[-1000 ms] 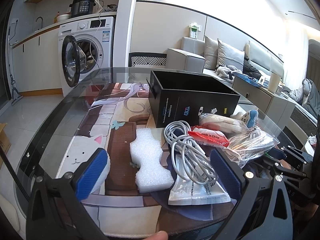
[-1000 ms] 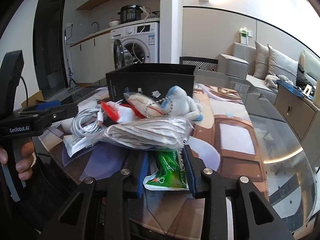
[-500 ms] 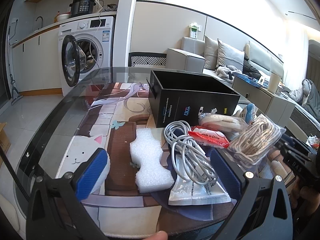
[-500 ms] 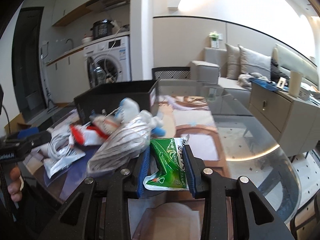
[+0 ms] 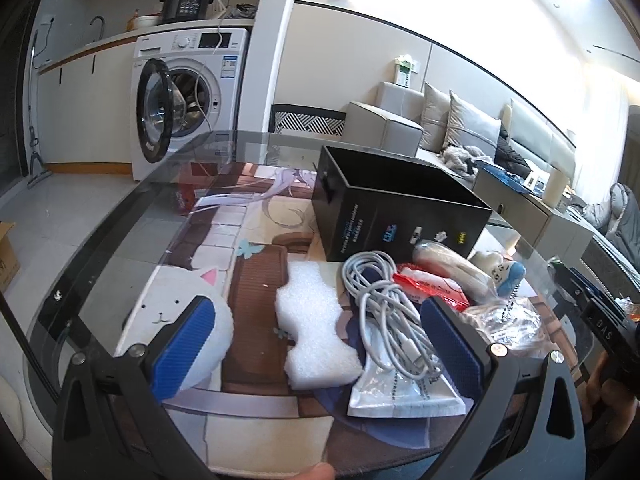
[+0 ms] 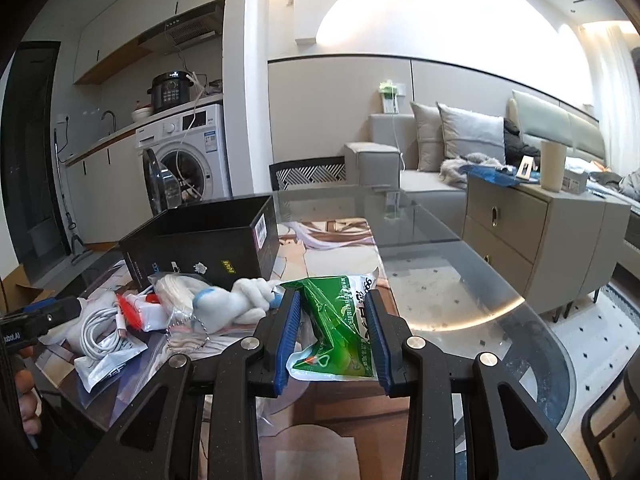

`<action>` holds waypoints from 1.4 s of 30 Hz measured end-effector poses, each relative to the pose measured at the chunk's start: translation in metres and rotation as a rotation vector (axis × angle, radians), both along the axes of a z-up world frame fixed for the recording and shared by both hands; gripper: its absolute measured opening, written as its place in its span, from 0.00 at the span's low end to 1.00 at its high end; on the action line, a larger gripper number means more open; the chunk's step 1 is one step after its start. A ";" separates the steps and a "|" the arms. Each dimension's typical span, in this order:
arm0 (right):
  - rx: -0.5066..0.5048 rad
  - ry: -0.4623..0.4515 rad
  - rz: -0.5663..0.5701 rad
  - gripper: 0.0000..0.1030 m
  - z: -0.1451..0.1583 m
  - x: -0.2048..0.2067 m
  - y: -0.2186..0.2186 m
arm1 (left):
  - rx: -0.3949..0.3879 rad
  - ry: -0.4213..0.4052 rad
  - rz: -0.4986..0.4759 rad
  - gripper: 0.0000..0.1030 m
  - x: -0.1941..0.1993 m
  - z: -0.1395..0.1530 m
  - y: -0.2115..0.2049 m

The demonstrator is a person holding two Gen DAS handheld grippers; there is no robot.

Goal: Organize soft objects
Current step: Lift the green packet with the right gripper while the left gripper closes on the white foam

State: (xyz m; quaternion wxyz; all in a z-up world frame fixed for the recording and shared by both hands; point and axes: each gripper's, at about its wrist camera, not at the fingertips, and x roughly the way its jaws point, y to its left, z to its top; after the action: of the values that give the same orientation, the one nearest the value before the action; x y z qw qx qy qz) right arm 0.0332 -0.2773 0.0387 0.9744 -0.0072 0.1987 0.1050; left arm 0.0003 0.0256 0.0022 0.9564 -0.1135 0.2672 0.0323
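Observation:
My right gripper [image 6: 332, 300] is shut on a green plastic packet [image 6: 340, 328], held just above the glass table to the right of the pile. An open black box [image 6: 200, 248] [image 5: 400, 216] stands behind the pile. In front of the box lie a white-and-blue plush toy [image 6: 236, 304] [image 5: 500, 272], a coiled white cable on its packet [image 5: 384, 320] [image 6: 100, 332], a white foam piece [image 5: 316, 332] and a clear bag of cord [image 5: 508, 324]. My left gripper [image 5: 316, 312] hangs open over the foam and cable, touching nothing.
A red-and-white packet [image 5: 432, 288] and a wrapped beige roll [image 5: 452, 264] lie by the box. The round glass table's rim [image 6: 520, 300] curves off to the right. Beyond it stand a sideboard [image 6: 540, 232] and, at the far side, a chair back [image 6: 308, 172].
The right gripper rose and swung right with the green packet. The clear bag of cord that had lifted against it slid back onto the table. The left gripper stayed put.

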 end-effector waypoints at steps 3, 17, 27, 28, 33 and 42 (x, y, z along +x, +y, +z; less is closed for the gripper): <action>0.000 -0.008 0.035 0.32 0.001 -0.004 0.006 | 0.020 0.008 0.009 1.00 0.003 -0.001 0.001; -0.050 -0.019 0.148 0.32 0.000 -0.013 0.034 | 0.042 0.133 0.048 1.00 0.026 -0.019 0.017; -0.066 -0.022 0.175 0.32 0.002 -0.014 0.038 | 0.035 0.173 0.029 1.00 0.027 -0.022 0.021; -0.066 -0.022 0.175 0.32 0.002 -0.015 0.038 | 0.033 0.176 0.029 1.00 0.027 -0.022 0.021; -0.067 -0.022 0.174 0.32 0.001 -0.015 0.039 | 0.030 0.174 0.031 1.00 0.027 -0.022 0.027; -0.069 -0.021 0.179 0.32 0.002 -0.013 0.038 | 0.031 0.170 0.034 1.00 0.026 -0.024 0.031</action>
State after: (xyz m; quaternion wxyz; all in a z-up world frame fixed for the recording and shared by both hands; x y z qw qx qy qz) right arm 0.0199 -0.2391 0.0409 0.9623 -0.0595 0.1906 0.1847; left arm 0.0263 0.0567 -0.0222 0.9312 -0.1000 0.3449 0.0624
